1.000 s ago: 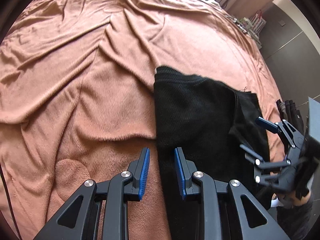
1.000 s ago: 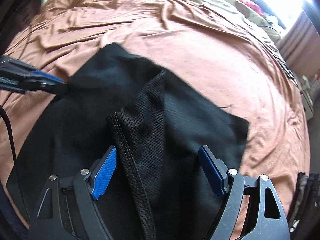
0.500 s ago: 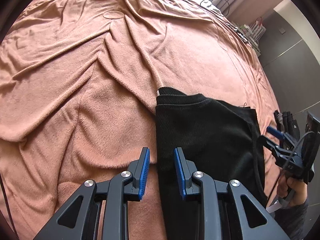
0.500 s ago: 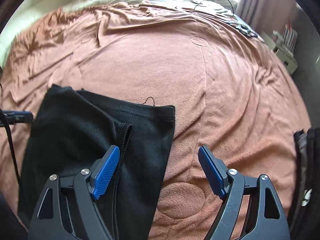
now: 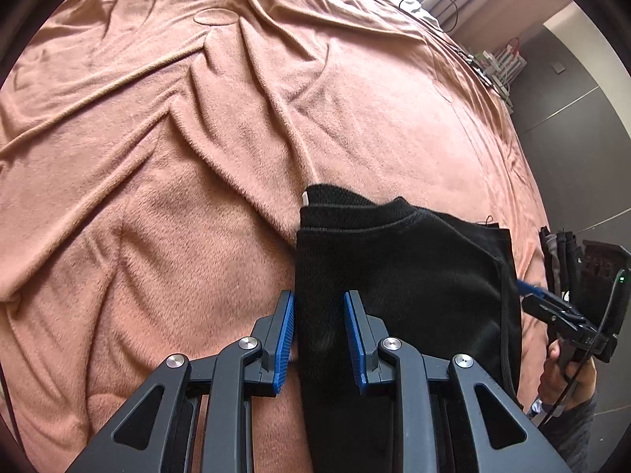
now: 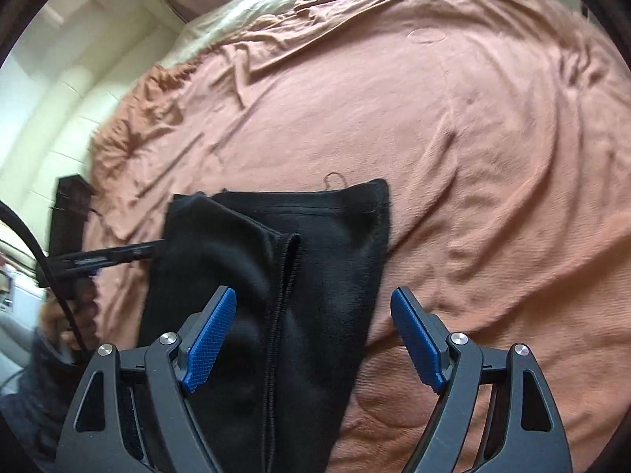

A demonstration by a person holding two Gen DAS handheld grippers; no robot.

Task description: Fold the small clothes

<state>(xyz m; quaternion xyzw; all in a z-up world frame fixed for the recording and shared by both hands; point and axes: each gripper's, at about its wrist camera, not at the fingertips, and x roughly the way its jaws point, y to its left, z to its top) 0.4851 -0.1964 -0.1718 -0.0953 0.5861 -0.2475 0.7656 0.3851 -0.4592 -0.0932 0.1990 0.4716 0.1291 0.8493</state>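
Note:
A black garment [image 5: 402, 276] lies folded in a long strip on the pink-brown blanket [image 5: 177, 157]. My left gripper [image 5: 319, 335] hovers over its left edge. Its jaws stand narrowly apart and the pads do not press on the cloth. In the right wrist view the left gripper [image 6: 157, 246] reaches the garment [image 6: 327, 256] from the left. My right gripper [image 6: 315, 343] is wide open and its jaws are closing a little. The garment's ribbed seam [image 6: 282, 295] and right half lie under the gap, unheld. From the left wrist view the right gripper [image 5: 530, 295] sits just off the garment's right edge.
A stack of dark folded clothes [image 5: 560, 252] lies at the bed's right edge. A person's hand [image 5: 564, 374] holds the right gripper. A pale sheet [image 6: 236, 12] and a cable [image 5: 430, 4] lie at the far end. A rack [image 5: 501, 67] stands beyond the bed.
The right gripper swung off the garment's middle toward its right side and rolled. The mesh flap it stood over now lies flat. The left gripper crept forward along the left edge.

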